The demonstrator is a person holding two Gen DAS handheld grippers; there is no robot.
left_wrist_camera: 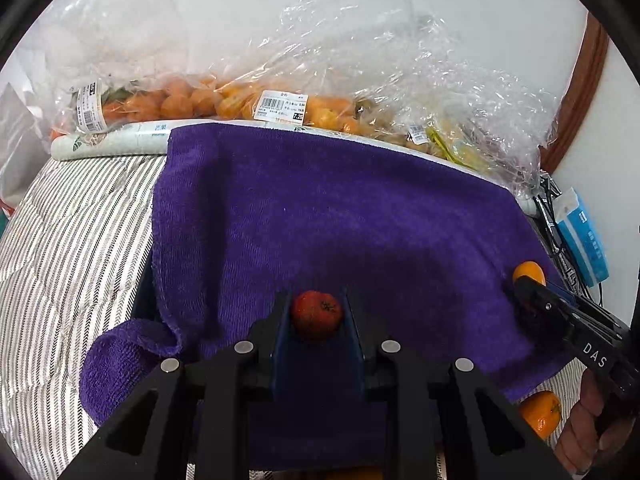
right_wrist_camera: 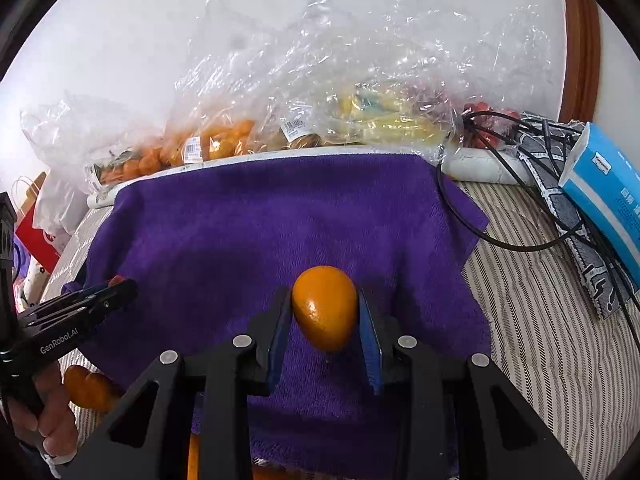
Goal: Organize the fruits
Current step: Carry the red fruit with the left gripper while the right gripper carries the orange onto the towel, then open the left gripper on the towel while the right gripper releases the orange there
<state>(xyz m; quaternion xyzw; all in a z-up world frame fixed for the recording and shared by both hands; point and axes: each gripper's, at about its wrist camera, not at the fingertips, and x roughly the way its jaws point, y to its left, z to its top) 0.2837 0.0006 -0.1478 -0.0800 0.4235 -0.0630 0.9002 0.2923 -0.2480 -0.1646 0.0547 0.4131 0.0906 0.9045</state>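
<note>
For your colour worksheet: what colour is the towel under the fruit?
Purple towel, seen best in the right wrist view.

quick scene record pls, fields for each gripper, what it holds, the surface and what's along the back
left gripper: shut on a small red fruit
right gripper: shut on an orange fruit
surface: purple towel spread over a striped cover
back edge: clear plastic bags of fruit with price labels, against a white wall
loose fruit: one orange off the towel's near corner, on the right in the left wrist view
right side: blue tissue box and black cables
</note>
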